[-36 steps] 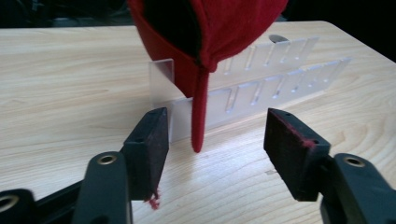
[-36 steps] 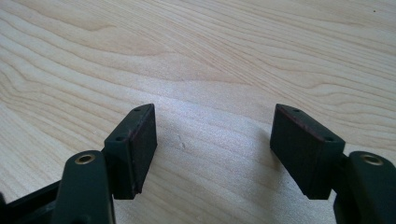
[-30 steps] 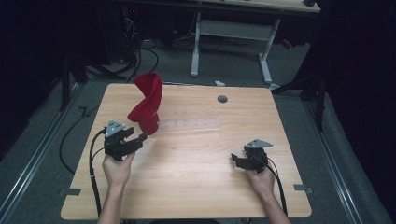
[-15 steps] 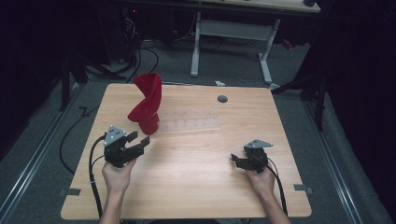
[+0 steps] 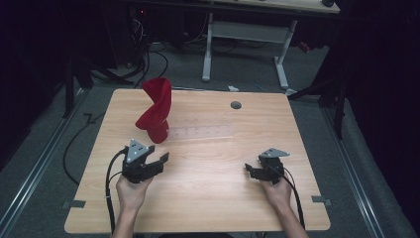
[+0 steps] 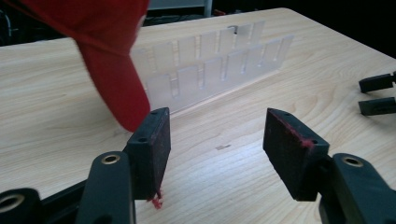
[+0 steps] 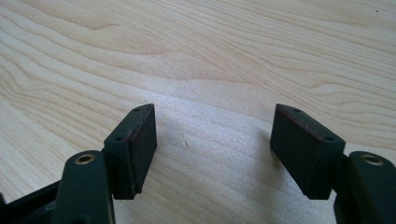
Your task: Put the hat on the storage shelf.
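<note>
A twisted red cloth stands upright at the left end of a clear plastic slotted rack on the wooden table. My left gripper is open just below the cloth, a short gap away, holding nothing. In the left gripper view the red cloth hangs just beyond the left jaw and the clear rack lies behind it. My right gripper rests open low at the table's right front. Its own view shows only bare wood between the jaws.
A round grey grommet sits near the table's far edge. Beyond the table are a white desk frame and cables on the floor. The other gripper's jaw tips show at the right of the left gripper view.
My left gripper has let go of the red cloth's lower edge, opened, and drawn back toward the front edge. The cloth stays standing. The right gripper has not moved.
</note>
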A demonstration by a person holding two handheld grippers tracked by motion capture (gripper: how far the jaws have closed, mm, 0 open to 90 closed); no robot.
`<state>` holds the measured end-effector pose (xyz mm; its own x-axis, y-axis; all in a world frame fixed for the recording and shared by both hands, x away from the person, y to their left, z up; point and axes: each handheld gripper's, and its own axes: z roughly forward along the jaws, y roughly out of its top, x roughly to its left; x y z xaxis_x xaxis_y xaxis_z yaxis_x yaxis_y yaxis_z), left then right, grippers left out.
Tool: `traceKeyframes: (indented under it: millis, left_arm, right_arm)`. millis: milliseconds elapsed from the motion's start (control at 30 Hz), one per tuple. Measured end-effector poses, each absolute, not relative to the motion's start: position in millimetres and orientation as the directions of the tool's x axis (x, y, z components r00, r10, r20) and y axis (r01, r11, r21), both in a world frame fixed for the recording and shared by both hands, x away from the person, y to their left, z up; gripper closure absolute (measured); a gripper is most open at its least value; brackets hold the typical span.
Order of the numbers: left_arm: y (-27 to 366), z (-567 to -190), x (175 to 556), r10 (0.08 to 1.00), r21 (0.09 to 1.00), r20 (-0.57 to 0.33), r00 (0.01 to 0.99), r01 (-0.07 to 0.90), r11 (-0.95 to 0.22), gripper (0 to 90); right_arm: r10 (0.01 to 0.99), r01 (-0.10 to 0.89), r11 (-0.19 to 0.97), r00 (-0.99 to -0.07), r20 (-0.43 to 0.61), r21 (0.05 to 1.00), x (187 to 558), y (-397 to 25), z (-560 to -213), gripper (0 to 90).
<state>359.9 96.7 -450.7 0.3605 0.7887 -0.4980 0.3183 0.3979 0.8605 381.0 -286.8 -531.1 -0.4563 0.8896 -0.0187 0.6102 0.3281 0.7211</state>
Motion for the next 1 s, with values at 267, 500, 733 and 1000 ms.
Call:
traceKeyframes:
  millis: [267, 500, 733, 1000]
  left_arm:
    - [81.2, -456.4, 356.2, 0.785, 0.866, -0.485, 0.385, 0.336, 0.37, 40.9]
    - [69.7, -457.7, 352.1, 0.753, 0.853, -0.51, 0.415, 0.358, 0.381, 40.3]
    - [57.7, -463.2, 349.5, 0.745, 0.851, -0.511, 0.429, 0.377, 0.367, 39.9]
    - [46.3, -471.0, 348.7, 0.741, 0.85, -0.506, 0.442, 0.4, 0.342, 39.2]
  right_arm:
    - [0.889, 0.61, 0.328, -0.457, -0.018, 0.721, 381.0, -286.8, -531.1, 31.9]
    - [0.89, 0.61, 0.328, -0.456, -0.019, 0.721, 381.0, -286.8, -531.1, 31.9]
    - [0.89, 0.611, 0.328, -0.456, -0.018, 0.72, 380.9, -286.8, -531.0, 31.9]
    - [0.889, 0.61, 0.329, -0.457, -0.019, 0.721, 381.0, -286.9, -531.1, 31.7]
